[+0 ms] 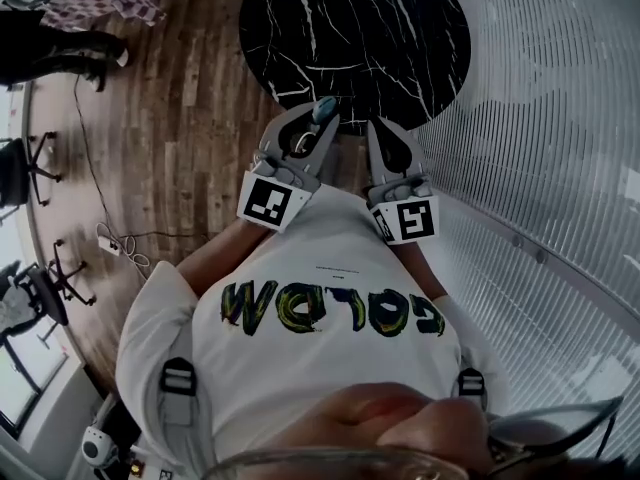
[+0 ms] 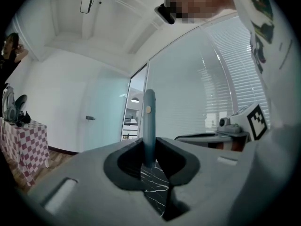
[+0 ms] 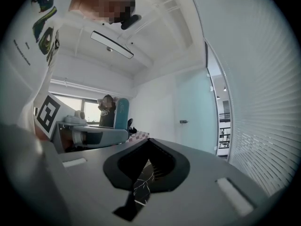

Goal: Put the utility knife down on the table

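A slim blue-grey utility knife stands upright between the jaws of my left gripper, which is shut on its lower end. In the left gripper view the knife rises straight out of the left gripper. My right gripper is held beside it, jaws together with nothing in them. The right gripper shows only a thin slit, and the knife appears at that view's left. Both grippers point level at the near edge of a round black marble table, close to my chest.
A glass wall with blinds runs along the right. The wooden floor lies left of the table, with office chairs and a cable with a power strip. A checkered-cloth table and a standing person are farther off.
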The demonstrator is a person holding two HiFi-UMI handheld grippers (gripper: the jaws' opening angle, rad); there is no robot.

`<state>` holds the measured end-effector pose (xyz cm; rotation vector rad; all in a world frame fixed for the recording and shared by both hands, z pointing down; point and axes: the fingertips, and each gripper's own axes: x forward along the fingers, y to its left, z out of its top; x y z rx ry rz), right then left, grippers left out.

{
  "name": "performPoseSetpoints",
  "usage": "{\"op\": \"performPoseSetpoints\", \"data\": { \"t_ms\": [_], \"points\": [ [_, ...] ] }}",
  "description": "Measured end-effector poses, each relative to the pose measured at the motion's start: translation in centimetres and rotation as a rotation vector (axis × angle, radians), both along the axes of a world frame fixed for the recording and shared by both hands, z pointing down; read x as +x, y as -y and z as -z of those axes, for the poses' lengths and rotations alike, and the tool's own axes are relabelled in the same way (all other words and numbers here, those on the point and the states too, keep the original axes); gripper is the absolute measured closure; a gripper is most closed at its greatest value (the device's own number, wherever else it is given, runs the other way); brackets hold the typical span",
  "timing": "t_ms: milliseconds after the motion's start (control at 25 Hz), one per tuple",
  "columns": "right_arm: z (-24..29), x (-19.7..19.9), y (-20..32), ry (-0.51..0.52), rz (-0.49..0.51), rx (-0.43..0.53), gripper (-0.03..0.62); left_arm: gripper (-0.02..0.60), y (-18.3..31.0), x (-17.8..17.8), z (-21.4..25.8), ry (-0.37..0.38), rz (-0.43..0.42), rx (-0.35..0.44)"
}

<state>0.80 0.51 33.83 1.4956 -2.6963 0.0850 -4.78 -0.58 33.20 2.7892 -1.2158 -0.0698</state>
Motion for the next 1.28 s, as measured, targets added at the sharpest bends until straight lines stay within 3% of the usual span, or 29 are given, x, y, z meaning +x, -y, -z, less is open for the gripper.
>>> {"op": "performPoseSetpoints", "data": {
  "t_ms": [320, 640, 1280],
  "points": [
    [-0.2, -1.0, 5.3, 0.0, -0.023, -0.006, 0.592, 0.506, 5.1, -1.0, 0.0, -0.006, -0.023, -0.002],
    [-1.5, -0.8, 6.7, 0.006, -0.017, -0.037, 0.592, 0.506, 6.3, -0.9, -1.4, 0.011, -0.016, -0.037],
    [-2.1, 5.4, 8.7, -0.006, -0.023, -0.031, 0.592, 0.506, 7.8, 4.8, -2.9, 0.066, -0.028, -0.077]
  ]
}}
